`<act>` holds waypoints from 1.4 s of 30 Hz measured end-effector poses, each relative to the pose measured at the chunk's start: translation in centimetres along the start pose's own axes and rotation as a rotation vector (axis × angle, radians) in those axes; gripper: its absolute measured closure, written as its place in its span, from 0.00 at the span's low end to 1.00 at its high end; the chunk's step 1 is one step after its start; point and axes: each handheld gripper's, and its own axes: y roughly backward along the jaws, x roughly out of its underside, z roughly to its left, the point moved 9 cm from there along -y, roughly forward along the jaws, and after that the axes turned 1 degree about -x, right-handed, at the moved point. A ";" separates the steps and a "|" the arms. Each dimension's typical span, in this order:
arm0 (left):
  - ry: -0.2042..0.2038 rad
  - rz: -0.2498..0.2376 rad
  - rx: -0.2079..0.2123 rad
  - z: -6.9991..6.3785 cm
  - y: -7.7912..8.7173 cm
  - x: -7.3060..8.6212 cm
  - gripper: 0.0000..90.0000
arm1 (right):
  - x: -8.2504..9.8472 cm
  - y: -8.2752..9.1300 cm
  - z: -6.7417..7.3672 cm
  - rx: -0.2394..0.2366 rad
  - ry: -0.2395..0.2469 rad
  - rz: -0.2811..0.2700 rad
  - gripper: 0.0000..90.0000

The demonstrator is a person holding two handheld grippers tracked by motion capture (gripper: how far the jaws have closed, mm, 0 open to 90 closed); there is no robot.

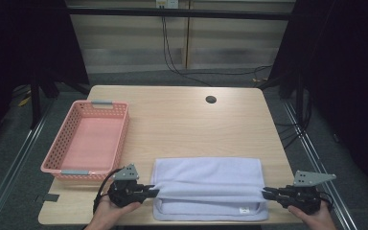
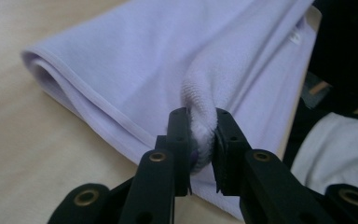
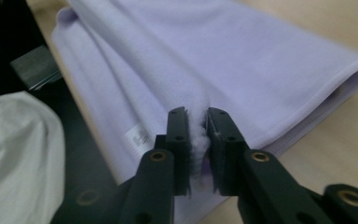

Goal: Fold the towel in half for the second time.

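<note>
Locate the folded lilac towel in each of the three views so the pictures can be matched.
High view: the folded lilac terry towel lies at the table's near edge, between both grippers.
Left gripper view: upper centre and right, a bunch between the jaws.
Right gripper view: upper centre and right, likewise pinched.
Shared landmark: its small white label.

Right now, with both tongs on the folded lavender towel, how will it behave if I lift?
The towel is probably floppy: it bunches between the left tongs and the right tongs, so the middle should sag. Its layers look loose and may unfold. The terry nap probably grips well, so slipping seems unlikely.
</note>
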 end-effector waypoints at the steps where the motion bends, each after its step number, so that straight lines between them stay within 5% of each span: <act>1: -0.001 0.021 0.012 -0.2 -0.1 0.5 0.85 | 0.6 -0.1 0.3 -0.024 -0.019 0.034 0.83; 8: -0.047 0.048 0.054 -1.1 0.9 1.7 0.77 | 1.0 0.9 1.9 -0.042 -0.006 0.032 0.77; 12: -0.022 -0.041 0.102 -1.0 1.8 0.4 0.69 | 0.6 0.8 1.7 0.003 -0.016 0.004 0.67; 14: -0.015 -0.074 0.071 -0.1 1.9 -0.6 0.66 | -0.2 0.7 1.3 0.018 -0.025 -0.028 0.67; 19: 0.018 -0.055 -0.024 2.9 0.1 -2.5 0.66 | -2.0 -0.9 -0.2 0.079 -0.038 -0.051 0.67; 25: 0.014 0.016 -0.051 4.8 -3.2 -3.4 0.66 | -1.6 -4.6 -1.7 0.096 -0.046 0.054 0.63; 30: -0.012 0.091 -0.063 4.3 -4.7 -2.5 0.63 | -1.2 -6.4 -2.8 0.145 -0.016 0.119 0.59; 32: -0.006 0.092 -0.080 4.4 -4.9 -2.5 0.65 | -0.9 -7.0 -2.9 0.156 0.004 0.145 0.63; 35: 0.004 0.077 -0.080 4.8 -5.1 -2.6 0.75 | -1.0 -6.8 -3.7 0.198 -0.008 0.152 0.83; 42: -0.016 0.072 -0.086 5.3 -6.5 -3.8 0.87 | -1.4 -6.5 -5.8 0.239 -0.035 0.148 0.92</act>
